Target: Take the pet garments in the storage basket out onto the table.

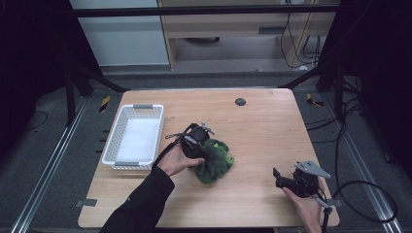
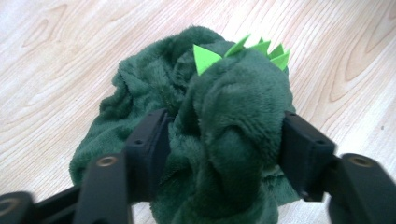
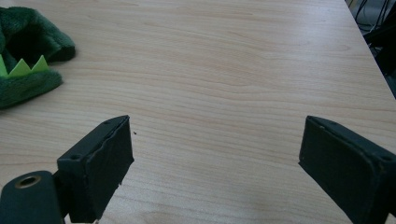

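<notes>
A dark green plush toy [image 1: 217, 164] with light green felt spikes lies crumpled near the middle of the wooden table [image 1: 262, 131]. My left gripper [image 1: 206, 156] reaches into it from the left. In the left gripper view, the left gripper [image 2: 222, 140] has both jaws pressed against a bulging fold of the plush toy [image 2: 233, 98], shut on it. My right gripper [image 1: 277, 176] rests near the table's front right corner, pointing left. In the right gripper view, the right gripper [image 3: 215, 149] is open over bare wood, with the plush toy [image 3: 28, 46] far off at the upper left.
A white plastic basket [image 1: 141, 107] stands at the table's left side, with nothing in it. A small dark round disc [image 1: 240, 102] sits in the tabletop near the far edge. Cables trail off the table's right side.
</notes>
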Available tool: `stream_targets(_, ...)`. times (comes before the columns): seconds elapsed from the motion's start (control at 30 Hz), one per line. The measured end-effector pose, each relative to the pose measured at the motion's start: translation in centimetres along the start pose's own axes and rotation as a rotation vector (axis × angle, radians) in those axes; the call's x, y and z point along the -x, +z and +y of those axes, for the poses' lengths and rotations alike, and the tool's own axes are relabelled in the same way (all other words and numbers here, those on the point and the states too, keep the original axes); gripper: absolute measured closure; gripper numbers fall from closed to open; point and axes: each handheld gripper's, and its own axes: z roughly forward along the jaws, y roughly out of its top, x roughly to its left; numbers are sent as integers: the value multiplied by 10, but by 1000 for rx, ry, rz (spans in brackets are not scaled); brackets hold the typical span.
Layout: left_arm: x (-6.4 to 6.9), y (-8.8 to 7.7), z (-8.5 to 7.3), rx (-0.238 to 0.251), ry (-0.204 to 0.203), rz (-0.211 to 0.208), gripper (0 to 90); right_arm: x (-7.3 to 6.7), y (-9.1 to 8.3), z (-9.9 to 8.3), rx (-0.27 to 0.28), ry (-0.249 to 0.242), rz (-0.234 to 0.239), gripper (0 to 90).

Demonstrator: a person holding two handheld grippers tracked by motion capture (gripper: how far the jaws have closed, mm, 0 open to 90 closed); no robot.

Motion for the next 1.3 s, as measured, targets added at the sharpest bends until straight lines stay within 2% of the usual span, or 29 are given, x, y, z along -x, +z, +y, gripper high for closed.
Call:
stream_targets(0.1, 0, -4, -3, 25, -1, 3, 299, 0, 0, 0, 4, -5, -4, 95)
stream_targets(0.2, -1, -13, -10, 93, -22, 5, 267, 1, 0, 0, 3, -4, -5, 94)
stream_targets(0.3, -3, -21, -16, 141, -36, 8, 250, 1, 0, 0, 5, -6, -5, 93)
stream_targets(0.33, -3, -21, -16, 141, -36, 8, 245, 1, 0, 0, 5, -6, -5, 93)
stream_targets(0.37, -3, -25, -22, 174, -46, 10, 243, 0, 0, 0, 3, 1, -2, 92)
stream_targets(0.43, -4, -30, -29, 209, -61, 13, 238, 0, 0, 0, 3, -4, -4, 92)
stream_targets(0.47, -4, -30, -29, 209, -61, 13, 233, 0, 0, 0, 3, -4, -4, 92)
stream_targets(0.5, -4, -33, -35, 240, -75, 20, 226, 0, 0, 0, 2, -1, -4, 91)
stream_targets(0.6, -5, -35, -42, 263, -85, 28, 216, 0, 0, 0, 3, -3, -5, 90)
stream_targets(0.7, -5, -41, -56, 319, -108, 38, 213, 0, 0, -1, -2, 1, -3, 90)
stream_targets(0.73, -5, -41, -56, 319, -108, 38, 213, 0, 0, -1, -2, 1, -3, 90)
stream_targets(0.77, -5, -44, -64, 346, -118, 47, 212, 0, 1, -1, 2, -7, -4, 89)
stream_targets(0.8, -5, -44, -64, 346, -118, 47, 212, 0, 1, -1, 2, -7, -4, 89)
stream_targets(0.83, -6, -46, -71, 377, -131, 56, 212, 0, 0, -1, 0, 1, -4, 88)
stream_targets(1.07, -9, -50, -98, 432, -165, 121, 208, 0, 0, -1, 1, -2, -3, 87)
stream_targets(1.13, -10, -50, -103, 439, -173, 126, 209, 0, 0, -1, 2, -4, -4, 87)
stream_targets(1.17, -12, -49, -111, 453, -194, 137, 210, -1, 0, -1, 0, -1, -3, 86)
stream_targets(1.3, -15, -48, -133, 474, -225, 145, 215, 0, 0, -1, 3, -3, -4, 86)
